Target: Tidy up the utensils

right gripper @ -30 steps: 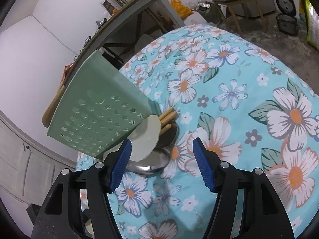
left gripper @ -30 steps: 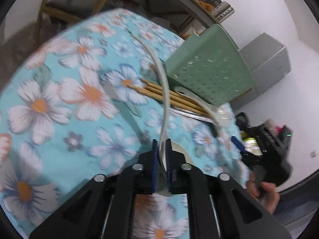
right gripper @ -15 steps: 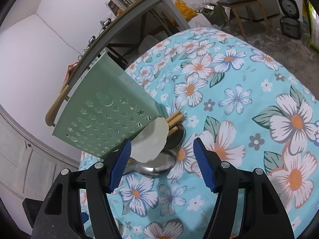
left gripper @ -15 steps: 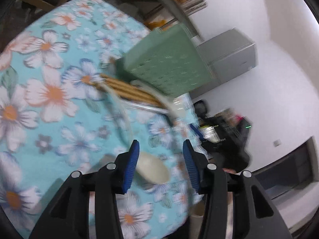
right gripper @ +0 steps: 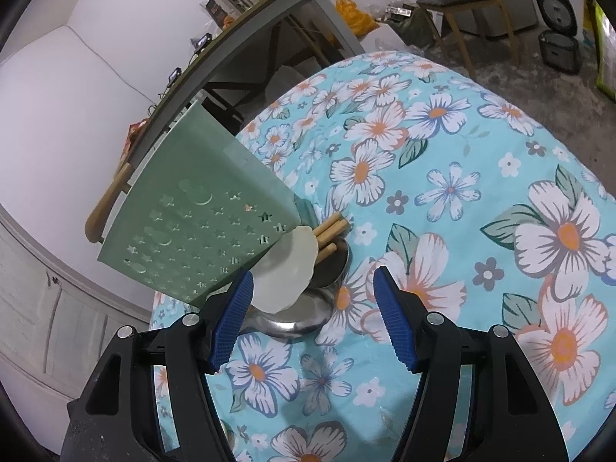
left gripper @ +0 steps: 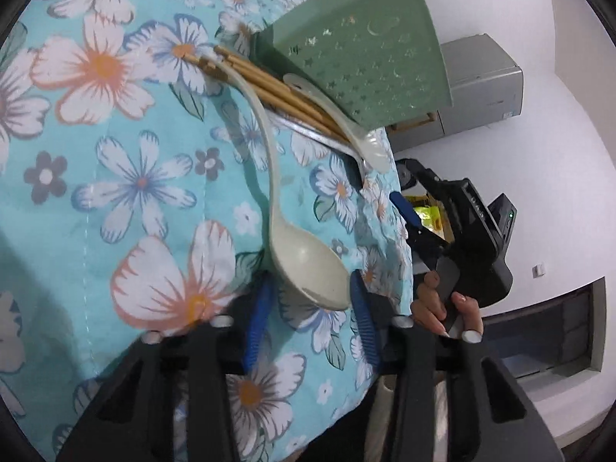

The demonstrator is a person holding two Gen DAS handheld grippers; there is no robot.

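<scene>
Holder on its side; chopsticks and spoons unsorted. Left gripper fingers closing around ladle, not yet gripping; right gripper released.

Two near, downward wrist views, shared green holder

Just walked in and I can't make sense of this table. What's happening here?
A person is sorting utensils with a handheld gripper in each hand. The left gripper is closing around the bowl of a cream spoon lying on the floral tablecloth, not yet gripping it. The right gripper hovers open near a green perforated holder. Bamboo chopsticks, a white rice paddle and a metal ladle lie beside the holder.
</scene>
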